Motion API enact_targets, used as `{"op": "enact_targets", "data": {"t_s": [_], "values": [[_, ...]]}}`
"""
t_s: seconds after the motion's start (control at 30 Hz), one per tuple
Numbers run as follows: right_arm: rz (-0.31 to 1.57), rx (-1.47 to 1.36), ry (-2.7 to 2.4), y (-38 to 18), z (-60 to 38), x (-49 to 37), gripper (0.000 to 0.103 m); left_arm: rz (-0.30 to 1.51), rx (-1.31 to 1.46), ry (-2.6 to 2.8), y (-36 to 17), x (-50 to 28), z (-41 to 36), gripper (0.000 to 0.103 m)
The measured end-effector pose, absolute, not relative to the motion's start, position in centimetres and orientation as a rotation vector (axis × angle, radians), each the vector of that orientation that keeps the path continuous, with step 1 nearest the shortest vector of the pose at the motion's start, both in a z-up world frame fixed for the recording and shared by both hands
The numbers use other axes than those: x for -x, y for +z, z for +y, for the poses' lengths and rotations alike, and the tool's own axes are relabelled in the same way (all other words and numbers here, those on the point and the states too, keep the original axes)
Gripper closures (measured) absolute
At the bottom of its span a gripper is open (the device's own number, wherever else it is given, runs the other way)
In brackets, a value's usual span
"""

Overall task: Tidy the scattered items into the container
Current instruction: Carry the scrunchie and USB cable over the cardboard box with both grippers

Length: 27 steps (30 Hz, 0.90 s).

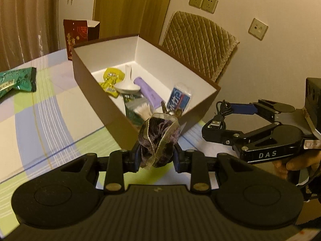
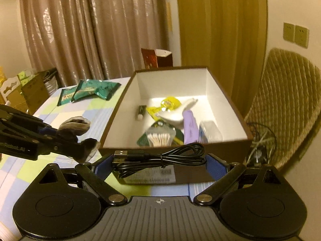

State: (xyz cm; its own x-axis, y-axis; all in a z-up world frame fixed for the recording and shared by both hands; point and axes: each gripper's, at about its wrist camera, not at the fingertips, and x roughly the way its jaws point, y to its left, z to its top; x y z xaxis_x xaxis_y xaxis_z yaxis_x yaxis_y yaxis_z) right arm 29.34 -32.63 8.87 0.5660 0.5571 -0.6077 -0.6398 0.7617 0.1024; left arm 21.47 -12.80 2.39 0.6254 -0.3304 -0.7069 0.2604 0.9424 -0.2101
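Scrunchie (image 1: 157, 140) pinched in left tongs (image 1: 157, 156) — beside the box (image 1: 96, 92)

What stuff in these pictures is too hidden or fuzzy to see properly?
- Words on the blue packet in the box: too small, left wrist view.
- Lower part of the scrunchie: covered by the left gripper, left wrist view.
- Green snack bag: cut off by the picture's left edge, left wrist view.
- Label behind the coiled USB cable in the right gripper: blurred, right wrist view.
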Motion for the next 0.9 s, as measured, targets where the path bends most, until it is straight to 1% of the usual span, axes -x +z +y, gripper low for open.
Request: {"op": "enact_targets", "data": {"t_s": [0.4,0.9], "values": [[0.601,0.207,0.773,9.7,-31.9,-34.6,0.010,0.796,0.112,-0.287,3.5,-25.6,-13.5,0.077],[0.609,0.278,0.835,8.5,-30.6,-40.7,0.010,0.819,0.084,-0.242,3.1,-31.6,-14.5,0.077]]}}
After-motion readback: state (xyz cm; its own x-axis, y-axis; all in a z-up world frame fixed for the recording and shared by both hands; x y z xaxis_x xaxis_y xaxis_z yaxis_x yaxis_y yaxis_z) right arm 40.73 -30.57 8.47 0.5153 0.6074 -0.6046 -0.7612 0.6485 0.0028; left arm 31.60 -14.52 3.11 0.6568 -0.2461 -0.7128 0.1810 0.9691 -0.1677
